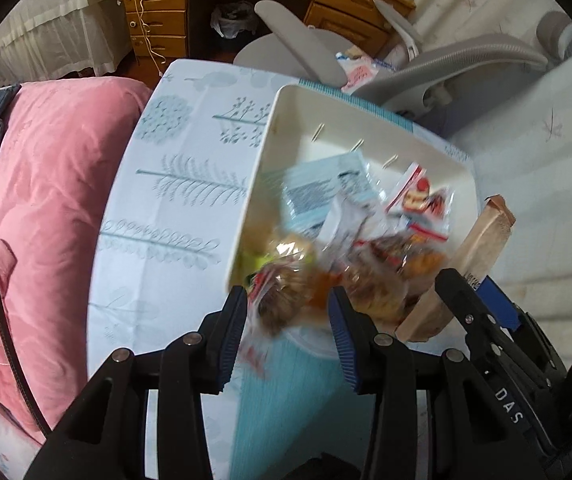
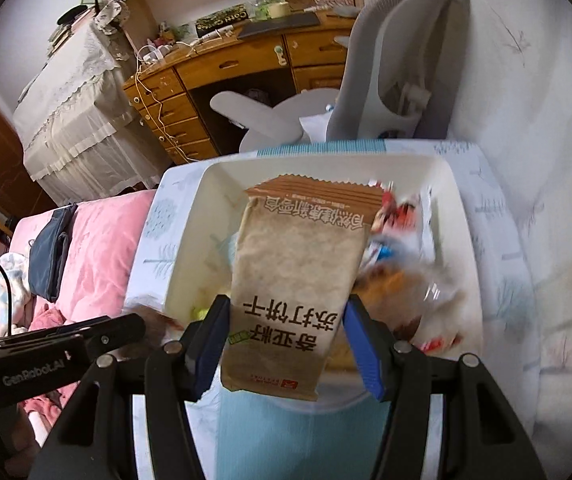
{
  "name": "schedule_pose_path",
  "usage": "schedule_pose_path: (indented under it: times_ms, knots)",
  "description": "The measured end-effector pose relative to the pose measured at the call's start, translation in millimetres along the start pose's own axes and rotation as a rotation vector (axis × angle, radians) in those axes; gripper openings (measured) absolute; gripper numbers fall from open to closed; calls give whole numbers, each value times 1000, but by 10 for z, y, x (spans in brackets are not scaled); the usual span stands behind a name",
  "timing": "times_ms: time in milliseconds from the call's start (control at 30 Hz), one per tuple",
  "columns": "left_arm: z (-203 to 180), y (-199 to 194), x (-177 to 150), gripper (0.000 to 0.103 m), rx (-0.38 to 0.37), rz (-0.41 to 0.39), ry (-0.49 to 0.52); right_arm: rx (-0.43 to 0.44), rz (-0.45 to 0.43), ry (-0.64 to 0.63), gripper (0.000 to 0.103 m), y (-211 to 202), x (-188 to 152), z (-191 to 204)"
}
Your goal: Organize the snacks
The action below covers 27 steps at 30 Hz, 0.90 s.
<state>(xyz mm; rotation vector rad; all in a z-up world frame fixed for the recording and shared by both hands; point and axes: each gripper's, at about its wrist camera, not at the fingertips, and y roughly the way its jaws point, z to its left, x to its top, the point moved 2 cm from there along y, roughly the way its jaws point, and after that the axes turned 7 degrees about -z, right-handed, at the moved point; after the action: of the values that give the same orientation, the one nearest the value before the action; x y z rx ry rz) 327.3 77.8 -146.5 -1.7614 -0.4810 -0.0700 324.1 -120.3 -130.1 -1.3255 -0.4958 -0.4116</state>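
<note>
Brown cracker pack [image 2: 298,280] clamped in right tool [image 2: 286,344] above the bin [image 2: 190,240]; left tool [image 1: 286,340] clamps a clear snack bag [image 1: 286,300]. Lift both clear before sorting.

The brown cracker packet [image 2: 298,276] carried large dark Chinese characters, seen upside down, reading 苏打饼干. The left gripper [image 2: 66,344] body showed "GenRobot.AI" in white. The right gripper [image 1: 482,300] body showed white letters "DAS".
</note>
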Motion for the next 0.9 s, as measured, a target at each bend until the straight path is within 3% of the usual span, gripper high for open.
schedule_pose_path:
  times_ms: [300, 400, 467, 533, 600, 733, 800, 900]
  knots:
    - [-238, -15, 140, 41, -37, -107, -22, 73, -36, 7, 59, 248, 328, -339]
    - [-233, -42, 126, 41, -38, -118, -21, 83, -23, 24, 65, 296, 351, -388]
    - [-211, -71, 99, 41, -28, -125, -22, 87, -26, 36, 76, 303, 345, -399]
    - [-182, -115, 61, 45, -28, -133, -22, 84, -34, 54, 78, 272, 321, -402]
    - [-155, -175, 9, 55, -35, -144, -19, 82, -34, 65, 78, 238, 290, -393]
    - [-109, -345, -150, 62, -40, -173, 0, 60, -41, 85, 83, 80, 143, -357]
    - [-80, -424, -228, 72, -42, -184, 9, 47, -43, 93, 84, -8, 45, -330]
    - [-37, -558, -395, 74, -61, -189, 30, 23, -37, 112, 87, -142, -161, -287]
